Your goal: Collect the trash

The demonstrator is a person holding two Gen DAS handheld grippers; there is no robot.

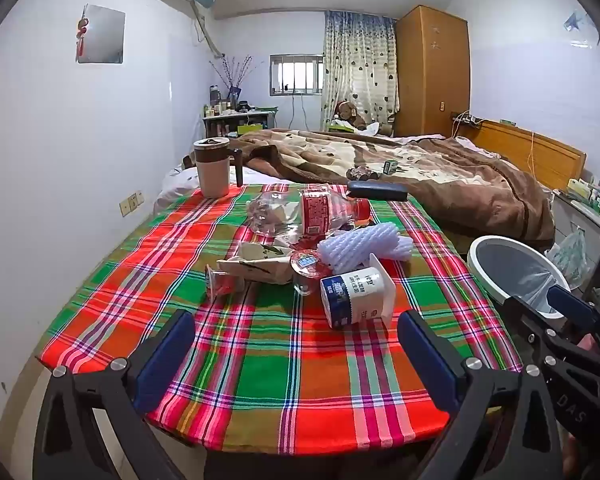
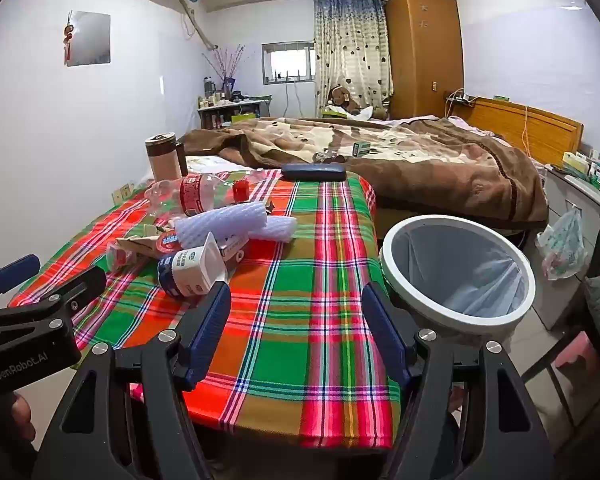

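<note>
A pile of trash lies on the plaid tablecloth [image 1: 284,344]: a tipped white yogurt cup [image 1: 356,296], a clear plastic bottle with a red label [image 1: 308,212], white foam netting [image 1: 364,246], a torn paper carton [image 1: 256,266] and small plastic cups [image 1: 306,268]. My left gripper [image 1: 296,344] is open and empty, just short of the yogurt cup. My right gripper [image 2: 296,320] is open and empty over the near table edge, with the yogurt cup [image 2: 188,272] at its left finger. A white-rimmed bin [image 2: 456,272] with a liner stands right of the table.
A lidded mug [image 1: 212,168] and a dark case [image 1: 376,191] sit at the table's far edge. A bed with a brown blanket [image 1: 440,168] lies behind. A plastic bag [image 2: 564,244] hangs on a cabinet right of the bin.
</note>
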